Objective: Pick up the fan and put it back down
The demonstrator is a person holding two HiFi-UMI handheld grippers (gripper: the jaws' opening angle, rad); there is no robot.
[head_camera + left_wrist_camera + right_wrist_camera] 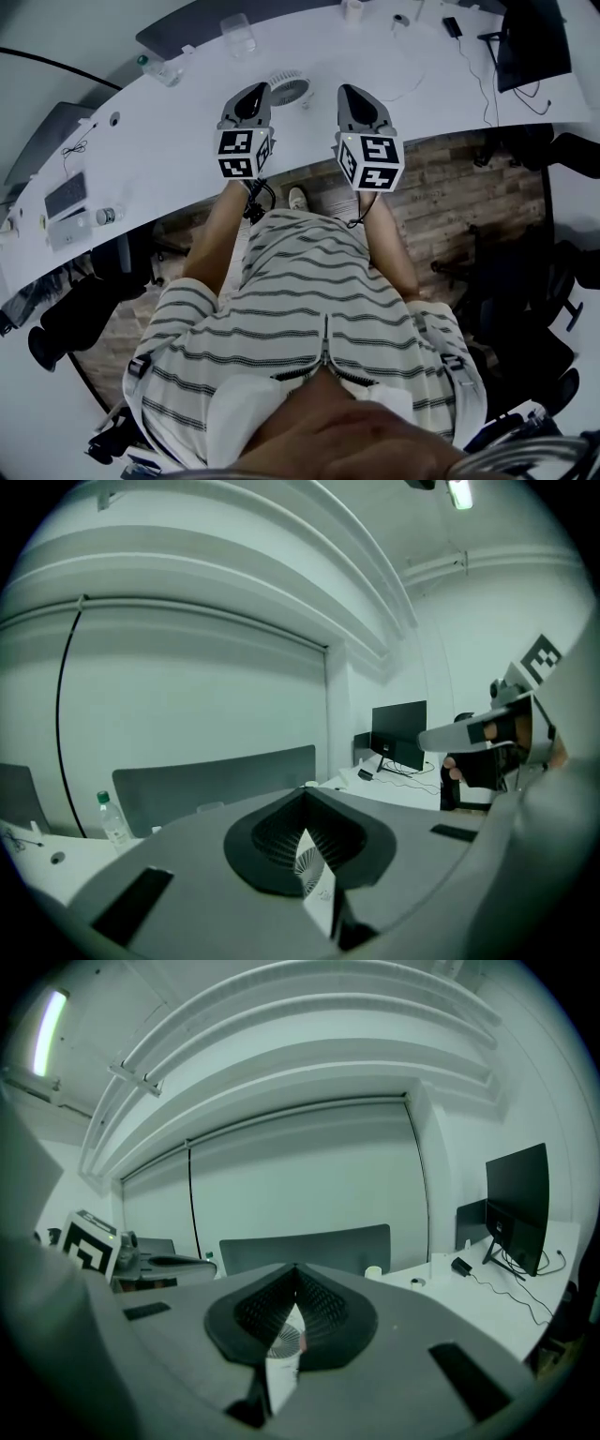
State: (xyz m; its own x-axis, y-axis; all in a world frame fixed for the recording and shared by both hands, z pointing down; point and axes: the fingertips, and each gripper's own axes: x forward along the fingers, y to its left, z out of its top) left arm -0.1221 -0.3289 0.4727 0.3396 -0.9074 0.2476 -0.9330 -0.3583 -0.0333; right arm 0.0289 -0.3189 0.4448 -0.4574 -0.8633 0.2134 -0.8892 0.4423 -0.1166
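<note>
A small white round fan (289,86) stands on the long white table (169,141), just past the tips of both grippers and between them. My left gripper (251,99) is shut with nothing in it, its tip just left of the fan. My right gripper (360,103) is shut and empty too, to the right of the fan. In the left gripper view the jaws (305,794) meet, and the fan (309,862) shows through the slit below them. The right gripper view shows the same: closed jaws (295,1269) with the fan (284,1340) behind the slit.
A green-capped bottle (155,67) and a clear cup (237,36) stand at the table's far side. A black monitor (530,42) with cables is at the right end. A keyboard-like device (66,197) lies at the left. Dark chairs stand on the wooden floor below.
</note>
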